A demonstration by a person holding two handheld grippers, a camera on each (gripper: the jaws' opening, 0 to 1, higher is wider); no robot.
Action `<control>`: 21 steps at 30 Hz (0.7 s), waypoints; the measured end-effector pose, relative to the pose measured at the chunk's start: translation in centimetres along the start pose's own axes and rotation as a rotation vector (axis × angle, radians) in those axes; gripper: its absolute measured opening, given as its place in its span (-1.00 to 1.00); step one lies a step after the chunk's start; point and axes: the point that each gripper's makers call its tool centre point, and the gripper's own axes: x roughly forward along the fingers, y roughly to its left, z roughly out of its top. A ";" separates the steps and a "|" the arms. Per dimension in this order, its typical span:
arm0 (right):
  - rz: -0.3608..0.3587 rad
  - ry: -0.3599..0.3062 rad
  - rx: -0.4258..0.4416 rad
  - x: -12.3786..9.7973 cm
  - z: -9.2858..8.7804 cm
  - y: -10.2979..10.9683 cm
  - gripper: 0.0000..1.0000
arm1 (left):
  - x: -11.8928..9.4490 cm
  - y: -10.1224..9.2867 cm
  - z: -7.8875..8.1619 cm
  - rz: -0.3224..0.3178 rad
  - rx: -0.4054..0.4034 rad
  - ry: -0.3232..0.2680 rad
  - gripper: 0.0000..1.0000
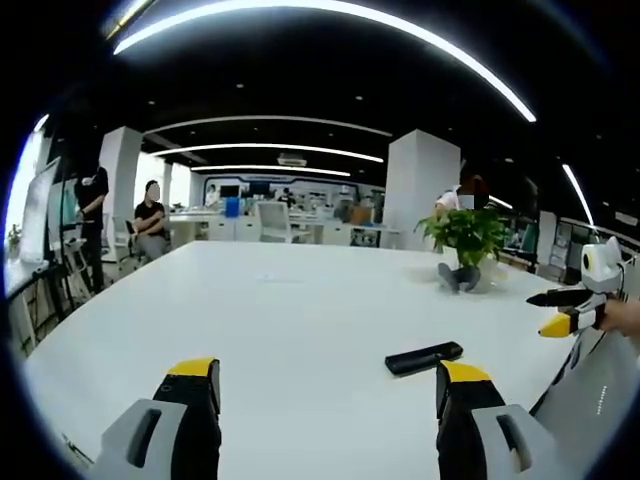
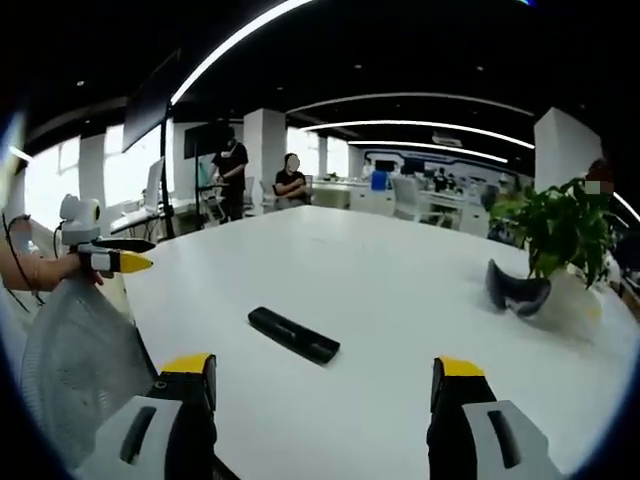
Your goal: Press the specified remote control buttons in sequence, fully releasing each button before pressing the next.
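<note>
Both grippers hang above the white counter, and the remote lies flat on it, untouched. In the left gripper view the left gripper has its yellow-tipped fingers spread wide, released, nothing between them; the remote sits just beyond the right-hand finger, a slim black bar lying crosswise. Over at the right edge of that view the right gripper comes in, held by a hand, its black and yellow fingers pointing inward; from here I cannot tell how they stand.

Switch to the right gripper view: the right gripper is spread wide too, fingers released, bare counter between them. The remote lies ahead, a little left of centre, angled across the counter, well apart from both fingers. The left gripper shows at the left edge, gripped by a hand, above a pale mesh panel.

Further back, a potted plant stands at the counter's far right with a dark curved object just beside it. Across the room two people are by the desks, one standing and one seated, under long ceiling light strips.
</note>
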 end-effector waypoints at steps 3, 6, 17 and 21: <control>-0.018 0.012 -0.011 -0.2 0.3 0.1 0.73 | 0.0 0.1 0.1 0.001 -0.006 -0.007 0.84; -0.112 0.003 -0.010 -0.7 1.4 -0.6 0.65 | 0.2 -0.1 -0.3 -0.011 0.026 0.018 0.83; -0.258 0.031 0.037 -1.7 -0.2 -3.6 0.55 | 0.3 -1.1 -0.5 -0.087 0.010 0.019 0.79; -0.288 0.046 0.069 -1.9 -0.6 -4.2 0.54 | 0.3 -1.5 -0.1 -0.103 0.015 -0.002 0.68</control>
